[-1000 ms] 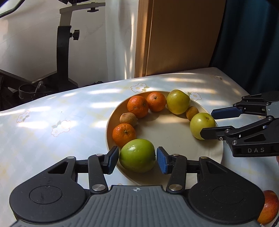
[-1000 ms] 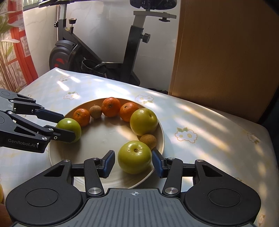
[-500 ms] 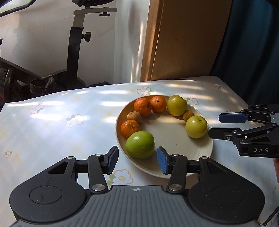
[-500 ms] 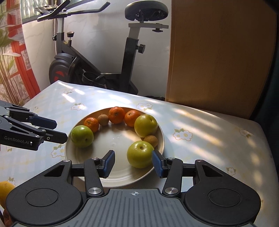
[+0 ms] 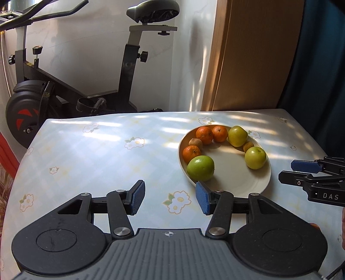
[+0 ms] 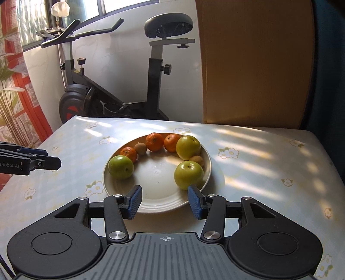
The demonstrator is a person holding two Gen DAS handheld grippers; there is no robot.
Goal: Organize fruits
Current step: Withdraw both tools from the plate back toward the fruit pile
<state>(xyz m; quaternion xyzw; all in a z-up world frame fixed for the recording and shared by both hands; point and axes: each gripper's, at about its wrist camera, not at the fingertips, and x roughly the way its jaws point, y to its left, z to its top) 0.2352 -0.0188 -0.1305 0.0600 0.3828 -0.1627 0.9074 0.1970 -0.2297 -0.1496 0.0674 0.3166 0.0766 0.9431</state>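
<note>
A round, cream plate with a glossy glaze and faint rings near its rim sits on a table covered in a smooth, pale checked cloth printed with white flowers. On it eight fruits lie in an arc along the far rim: a smooth green apple at the left end, then a dimpled orange, a small matte brown fruit, two more oranges, a large yellow-green apple, a second brown fruit and another yellow-green apple with a dark stem pit; the plate's near half is bare. The left gripper hangs over the cloth just beside the plate's near-left rim, its blue ribbed pads spread wide and holding nothing. The right gripper hovers over the plate's near rim, jaws likewise wide apart and empty. The right view alone shows a window and red curtain behind the exercise bike; the left view alone shows a dark blue curtain beside the wooden panel, and the right gripper from the side.
</note>
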